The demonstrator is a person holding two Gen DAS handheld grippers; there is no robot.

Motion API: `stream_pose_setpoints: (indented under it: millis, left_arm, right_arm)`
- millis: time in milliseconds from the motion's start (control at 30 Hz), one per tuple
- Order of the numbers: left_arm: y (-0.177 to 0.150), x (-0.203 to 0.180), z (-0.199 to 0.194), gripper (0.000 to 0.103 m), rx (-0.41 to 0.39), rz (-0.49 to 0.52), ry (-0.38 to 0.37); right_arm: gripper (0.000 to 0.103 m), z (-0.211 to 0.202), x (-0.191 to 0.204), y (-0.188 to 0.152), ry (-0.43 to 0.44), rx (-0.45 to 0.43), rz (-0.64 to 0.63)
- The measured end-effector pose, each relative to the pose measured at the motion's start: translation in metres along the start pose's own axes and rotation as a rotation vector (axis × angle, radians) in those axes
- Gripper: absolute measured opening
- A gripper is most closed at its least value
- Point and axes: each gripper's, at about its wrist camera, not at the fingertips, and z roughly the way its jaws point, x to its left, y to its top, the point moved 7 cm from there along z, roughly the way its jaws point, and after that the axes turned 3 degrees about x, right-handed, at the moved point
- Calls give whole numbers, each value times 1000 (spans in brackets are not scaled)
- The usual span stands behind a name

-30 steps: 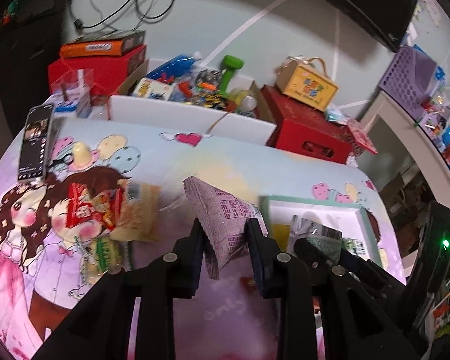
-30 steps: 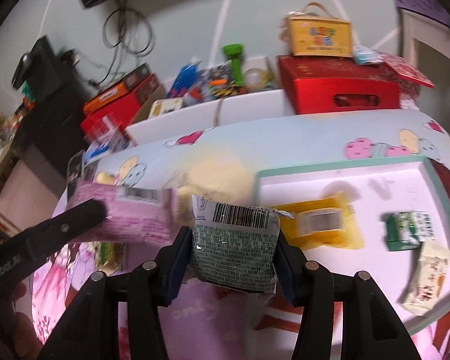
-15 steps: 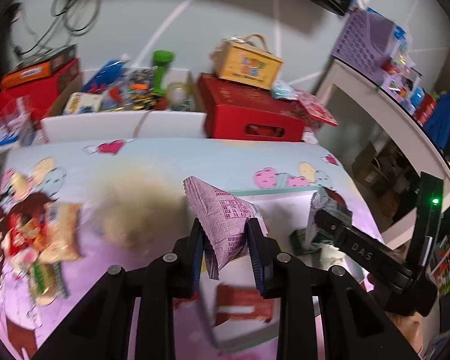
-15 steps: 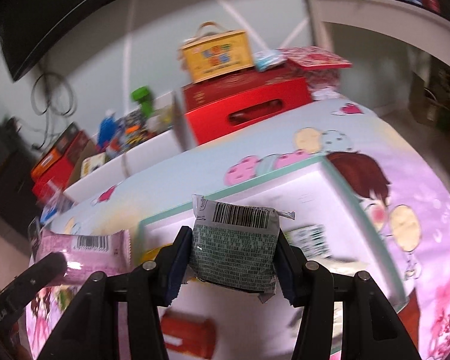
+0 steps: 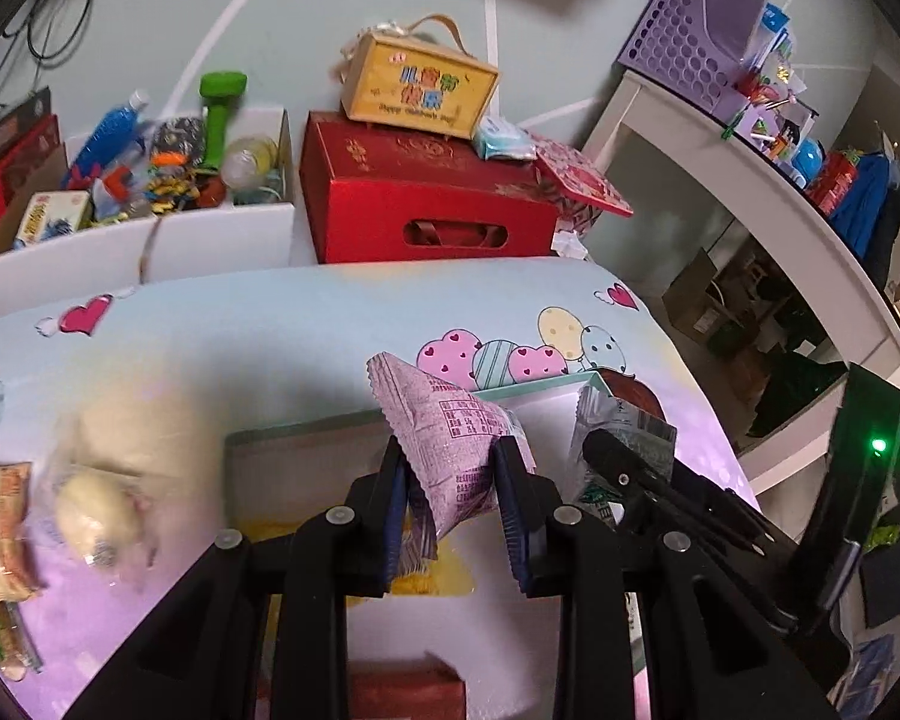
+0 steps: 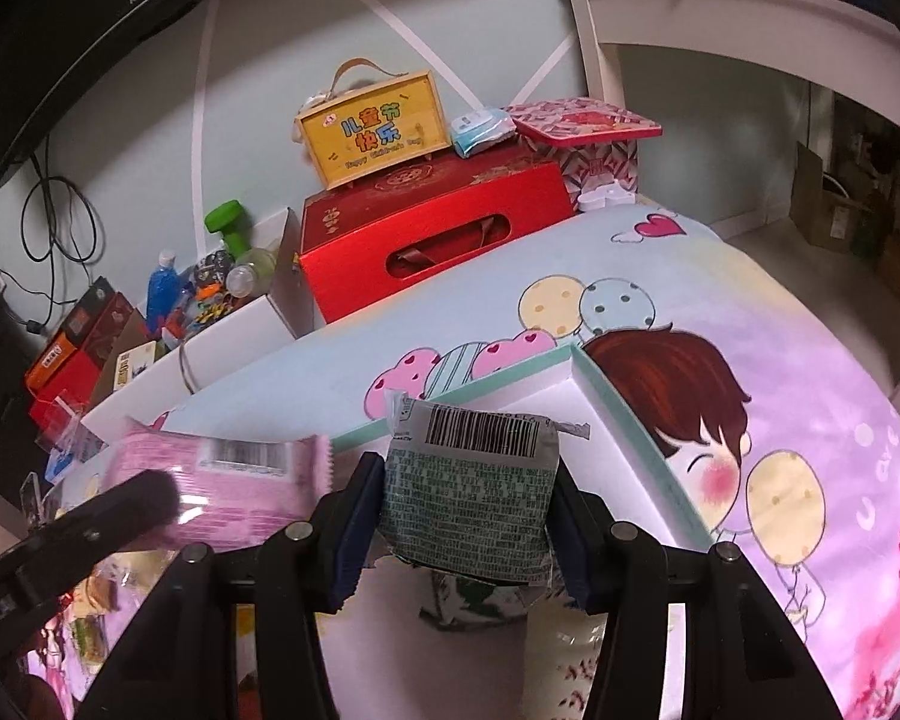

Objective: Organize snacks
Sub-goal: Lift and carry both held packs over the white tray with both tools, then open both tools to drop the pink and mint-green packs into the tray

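My left gripper (image 5: 453, 504) is shut on a pink printed snack packet (image 5: 450, 438), held above the near part of a white tray with a teal rim (image 5: 306, 429). To its right, my right gripper (image 6: 462, 525) is shut on a green-grey snack packet with a barcode (image 6: 471, 501), hovering over the same tray (image 6: 606, 402) near its far right corner. The pink packet (image 6: 222, 480) and the left gripper's black finger show at the left of the right wrist view. Another green packet (image 6: 480, 597) lies in the tray under the right gripper. Loose snacks (image 5: 6, 540) lie on the cloth at the left.
A cartoon-print cloth (image 6: 780, 420) covers the table. Behind it stand a red box (image 5: 426, 204) with a yellow carry box (image 5: 417, 90) on top and a white bin of toys (image 5: 150, 192). A white shelf (image 5: 750, 192) with a purple basket is at the right.
Both grippers have swung to the right with their packets still held, from over the cloth and the tray's left side to over the tray's right part. The loose snacks have slid to the left edge.
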Motion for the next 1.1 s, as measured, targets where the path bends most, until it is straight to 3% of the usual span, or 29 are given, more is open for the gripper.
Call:
stream_pose_setpoints:
  millis: [467,533,600,833,967,1100]
  left_arm:
    - [1,3,41,31,49,-35,-17]
    - [0,5,43,37,59,-47,-4]
    - [0,9,43,54,62,-61,9]
    - [0,16,30,62,53,-70,53]
    - [1,20,18,72,42,-63,98]
    - [-2,34,9,89,39,-62,206]
  right_arm:
    - [55,15,-12,12,-23,0,-4]
    - [57,17,-10,12,-20,3,-14]
    - [57,19,-9,12,-27,5,-15]
    - [57,21,-11,8,-27,36,-3]
    - [58,16,-12,8,-33,52,0]
    - [72,10,-8,4,-47,69,-20]
